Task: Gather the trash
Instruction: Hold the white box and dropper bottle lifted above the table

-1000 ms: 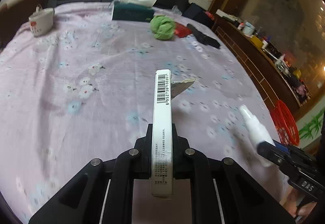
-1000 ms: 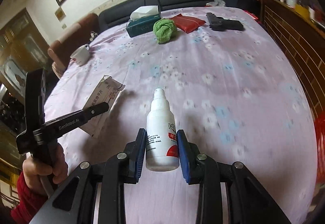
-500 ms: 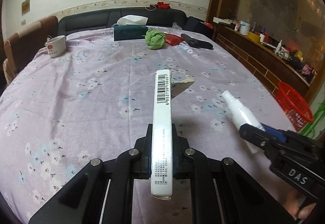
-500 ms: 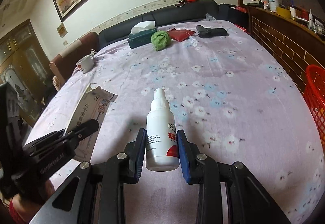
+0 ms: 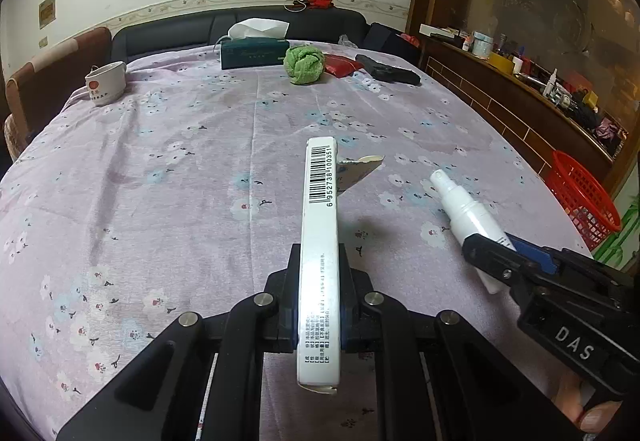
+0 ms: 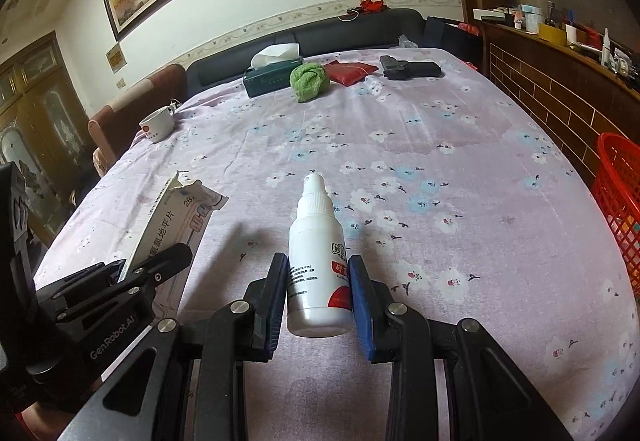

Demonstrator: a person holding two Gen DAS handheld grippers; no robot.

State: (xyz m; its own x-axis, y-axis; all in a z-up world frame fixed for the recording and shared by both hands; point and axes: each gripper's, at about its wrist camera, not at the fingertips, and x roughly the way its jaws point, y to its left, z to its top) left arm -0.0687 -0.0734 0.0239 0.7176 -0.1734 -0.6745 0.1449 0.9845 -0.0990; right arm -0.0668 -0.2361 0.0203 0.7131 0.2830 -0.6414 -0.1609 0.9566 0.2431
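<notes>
Left gripper [image 5: 319,305] is clamping the box [image 5: 320,241]; right gripper [image 6: 319,301] is gripping the bottle [image 6: 316,265]; the basket [image 6: 620,209] is lying rightward, nearer the right.

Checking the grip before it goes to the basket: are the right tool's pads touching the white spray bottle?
Touching. In the right wrist view, both blue pads of the right tool press the sides of the white spray bottle, holding it above the tablecloth.
</notes>
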